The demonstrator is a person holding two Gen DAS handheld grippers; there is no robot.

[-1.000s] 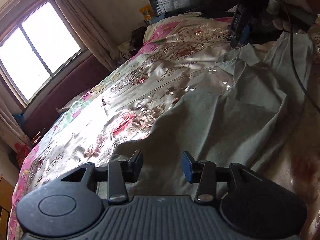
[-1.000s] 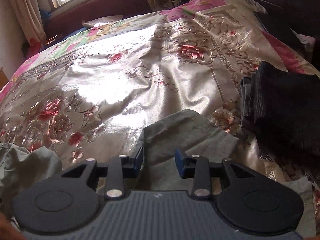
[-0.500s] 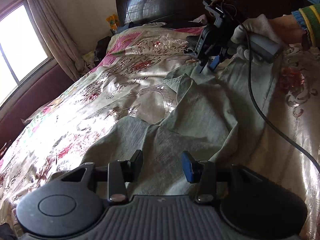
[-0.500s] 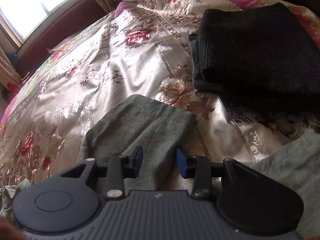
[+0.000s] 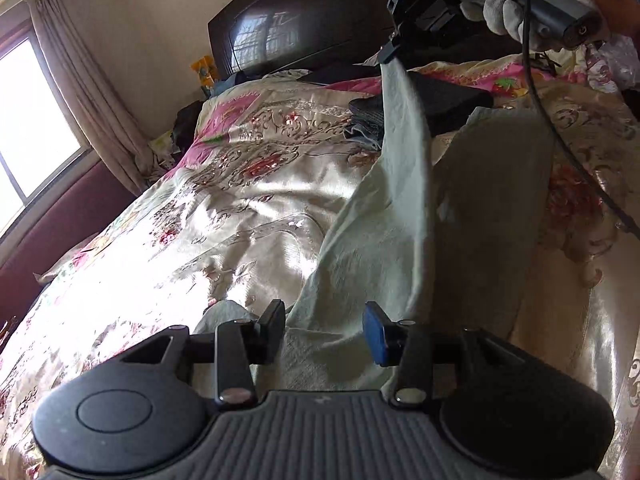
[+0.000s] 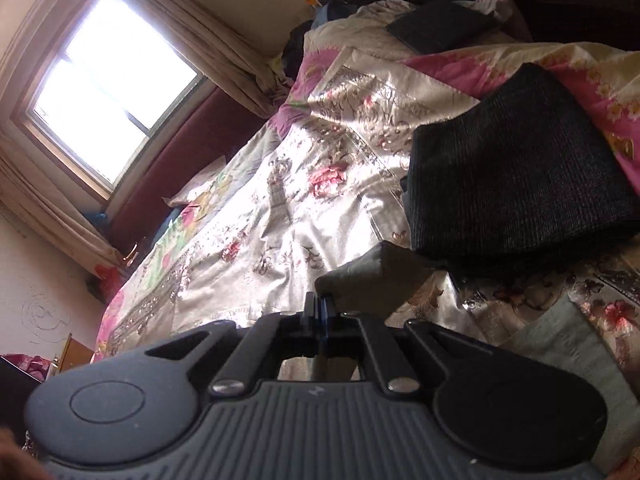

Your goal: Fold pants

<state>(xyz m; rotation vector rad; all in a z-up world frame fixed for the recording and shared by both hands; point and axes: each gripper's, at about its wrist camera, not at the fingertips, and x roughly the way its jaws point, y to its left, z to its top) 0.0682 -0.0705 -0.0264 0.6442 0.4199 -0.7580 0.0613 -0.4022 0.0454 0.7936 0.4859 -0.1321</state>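
Note:
Grey-green pants (image 5: 400, 240) lie on a floral satin bedspread (image 5: 248, 208). My left gripper (image 5: 324, 320) hovers open just above the near end of the pants, with cloth under its fingers but not pinched. In the left wrist view my right gripper (image 5: 390, 54), held by a gloved hand (image 5: 500, 4), is up at the far end. It is shut on a leg hem, and the leg hangs stretched down from it. In the right wrist view my right gripper (image 6: 320, 308) is pinched shut on a fold of the pants (image 6: 372, 276).
A folded black garment (image 6: 520, 184) lies on the bed just beyond the lifted hem, with another dark piece (image 6: 436, 24) near the headboard (image 5: 304, 28). A black cable (image 5: 560, 140) trails from the right gripper across the bedspread. A window (image 6: 108, 88) and curtains are at the left.
The right gripper has shut on the pant leg hem, lifted it off the bed and rolled. The left gripper has slid along the pants toward the headboard, still open.

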